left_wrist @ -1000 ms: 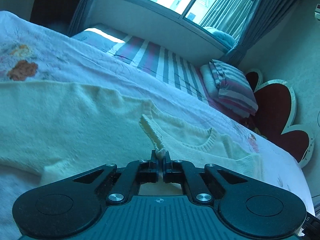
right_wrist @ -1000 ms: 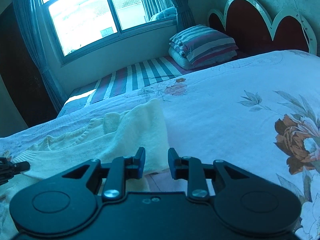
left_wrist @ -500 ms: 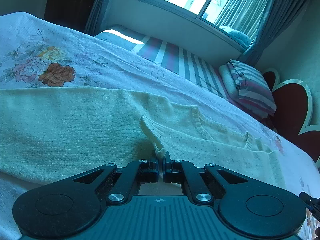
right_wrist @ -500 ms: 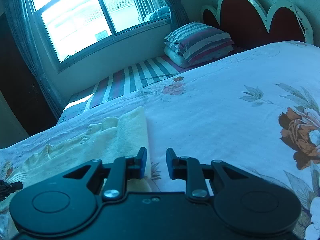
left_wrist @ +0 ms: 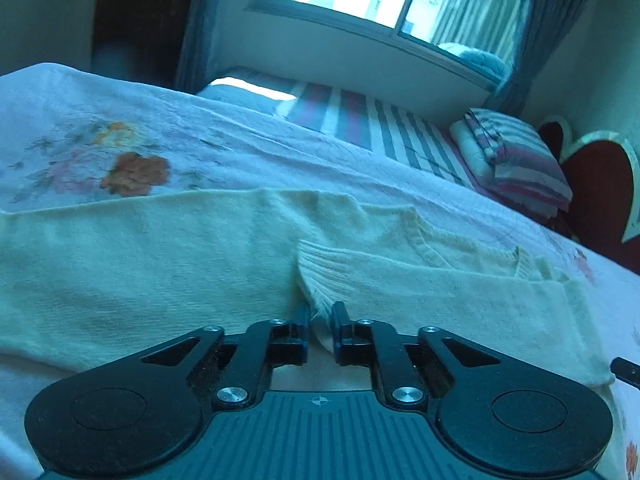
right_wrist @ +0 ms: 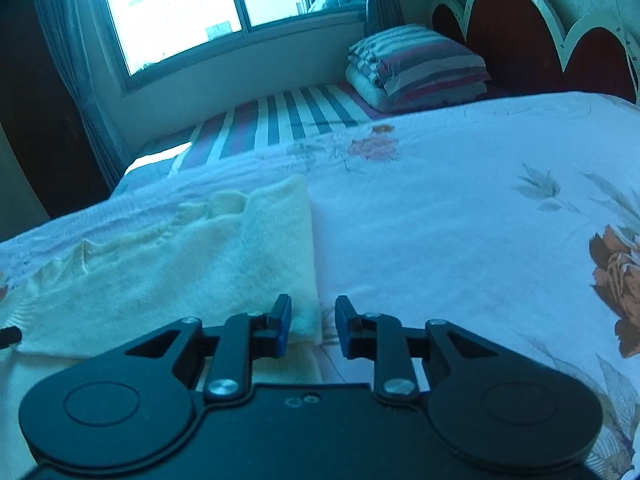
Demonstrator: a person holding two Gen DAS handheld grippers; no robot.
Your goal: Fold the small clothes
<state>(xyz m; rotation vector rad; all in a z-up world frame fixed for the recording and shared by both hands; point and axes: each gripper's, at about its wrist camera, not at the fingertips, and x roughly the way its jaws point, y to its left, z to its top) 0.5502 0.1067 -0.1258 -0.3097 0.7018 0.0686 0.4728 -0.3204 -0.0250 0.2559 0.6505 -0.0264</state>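
Observation:
A cream knit sweater point(left_wrist: 160, 264) lies spread across the floral bedspread point(left_wrist: 120, 144). Its ribbed sleeve cuff point(left_wrist: 320, 280) lies folded over the body and its end sits between the fingers of my left gripper point(left_wrist: 321, 320), whose jaws stand slightly apart around it. In the right wrist view the sweater point(right_wrist: 180, 264) lies at the left, its folded edge running down to my right gripper point(right_wrist: 313, 312), which is open and empty, with the sweater's edge just under its left finger.
Folded striped bedding point(right_wrist: 420, 64) sits by the red scalloped headboard point(right_wrist: 560, 32). A striped sheet point(right_wrist: 280, 120) runs along the window wall. The floral bedspread point(right_wrist: 480, 220) stretches to the right of the sweater.
My left gripper's jaws have parted from shut to slightly open, and the cuff now lies lower on the sweater. My right gripper has shifted a little and stays open.

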